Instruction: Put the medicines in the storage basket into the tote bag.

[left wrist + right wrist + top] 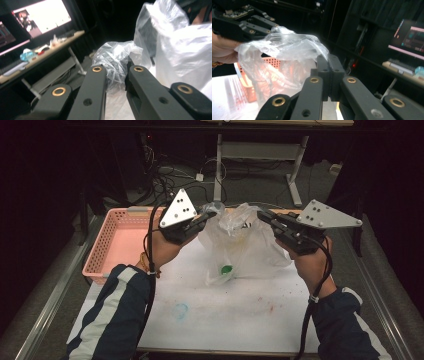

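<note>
High view: left gripper (212, 213) and right gripper (261, 214) each clamp plastic bag (250, 247) rim, bag raised over white table (230, 315). Small green item (227, 269), possibly inside bag. Pink basket (117, 242) at left, near bag.

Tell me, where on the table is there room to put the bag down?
The near half of the white table top is bare, between the two sleeves and below the plastic bag, with only faint colour stains. The pink basket at the far left looks empty too. The far middle is crowded: left gripper and right gripper pinch the bag there.
</note>
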{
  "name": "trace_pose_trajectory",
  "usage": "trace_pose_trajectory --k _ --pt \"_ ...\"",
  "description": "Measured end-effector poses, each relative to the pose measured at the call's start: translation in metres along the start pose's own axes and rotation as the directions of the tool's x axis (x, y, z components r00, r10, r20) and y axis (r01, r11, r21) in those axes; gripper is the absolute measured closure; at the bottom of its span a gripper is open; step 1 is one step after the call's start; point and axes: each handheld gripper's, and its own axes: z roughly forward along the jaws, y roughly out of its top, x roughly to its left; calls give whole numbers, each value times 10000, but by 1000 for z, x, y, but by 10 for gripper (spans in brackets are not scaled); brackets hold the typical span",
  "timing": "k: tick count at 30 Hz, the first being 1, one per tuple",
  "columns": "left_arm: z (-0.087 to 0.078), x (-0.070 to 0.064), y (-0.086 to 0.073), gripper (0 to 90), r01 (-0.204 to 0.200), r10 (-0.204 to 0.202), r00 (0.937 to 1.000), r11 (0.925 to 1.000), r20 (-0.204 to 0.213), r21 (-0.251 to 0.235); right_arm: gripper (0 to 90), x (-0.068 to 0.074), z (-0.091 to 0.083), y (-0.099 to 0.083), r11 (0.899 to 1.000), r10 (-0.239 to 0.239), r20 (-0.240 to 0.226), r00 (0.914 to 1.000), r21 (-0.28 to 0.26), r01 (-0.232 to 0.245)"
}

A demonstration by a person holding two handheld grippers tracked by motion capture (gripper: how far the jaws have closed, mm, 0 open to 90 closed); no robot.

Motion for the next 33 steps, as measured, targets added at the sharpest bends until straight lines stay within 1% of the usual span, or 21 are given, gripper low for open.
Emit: trace_pose_trajectory --k 2,4,5,7,9,11,12,14,15,18,19,20,22,24,25,26,27,28,30,31,33 --pt "-5 -2 8 856 -83 83 10000 9997 -21 -230 900 0 -4 6 9997 -40 27 10000 -223 41" --pt "-5 -2 11 856 -176 173 9998 9994 -90 -299 900 0 -3 8 9995 -158 293 9994 -277 166" --pt "-3 -1 10 855 -135 131 9998 9995 -125 -274 900 -2 -2 7 9995 -206 388 9990 -226 215" --pt "3 3 6 855 99 -101 9999 9998 -122 -177 900 -7 2 3 9999 -115 527 9985 -91 120" --pt "11 8 -1 854 286 -288 9991 9996 -321 -46 900 -13 7 -4 10000 -8 761 9971 88 1" --pt "19 15 -9 852 678 -677 9971 9977 -338 14 900 -21 11 -12 9994 141 1002 9949 298 -172" --pt "24 18 -13 852 767 -761 9963 9970 -392 120 900 -25 13 -16 9989 141 1152 9932 417 -190" --pt "33 23 -20 830 918 -900 9945 9953 -544 311 900 -34 17 -24 9968 422 1298 9906 625 -507" --pt "37 25 -23 830 972 -947 9936 9945 -618 382 900 -38 19 -27 9954 497 1465 9880 741 -611" --pt "50 32 -29 829 1062 -1011 9908 9929 -903 535 900 -52 24 -36 9910 580 1854 9810 1080 -790" --pt "54 35 -31 829 1174 -1115 9892 9913 -951 587 900 -56 26 -39 9893 403 2073 9774 1288 -682" --pt "58 39 -33 805 1306 -1239 9877 9892 -958 672 900 -60 28 -43 9871 358 2232 9741 1443 -693" --pt "66 45 -35 761 1379 -1244 9838 9852 -1291 1014 900 -70 33 -50 9815 198 2518 9676 1797 -668" --pt "71 52 -38 712 1406 -1181 9784 9818 -1696 1276 900 -79 37 -58 9735 -87 2891 9572 2214 -581" --pt "73 56 -40 708 1511 -1251 9742 9797 -1878 1316 900 -84 40 -62 9685 -280 3121 9496 2435 -514" --pt "73 62 -43 709 1830 -1566 9685 9749 -1936 1271 900 -88 42 -66 9605 -617 3415 9378 2756 -371" --pt "74 67 -45 712 2024 -1729 9628 9706 -2078 1305 900 -93 44 -70 9528 -840 3625 9282 3019 -317" --pt "75 71 -48 721 2083 -1735 9582 9681 -2276 1390 900 -98 45 -74 9476 -832 3704 9251 3168 -417" --pt "77 78 -52 742 2093 -1636 9524 9643 -2571 1619 900 -108 45 -81 9373 -863 3963 9141 3434 -604" --pt "78 81 -54 759 2122 -1629 9514 9618 -2614 1728 900 -113 44 -84 9339 -840 4059 9100 3505 -701" --pt "79 86 -58 779 2114 -1532 9457 9599 -2867 1844 900 -121 43 -89 9253 -923 4310 8976 3702 -826"
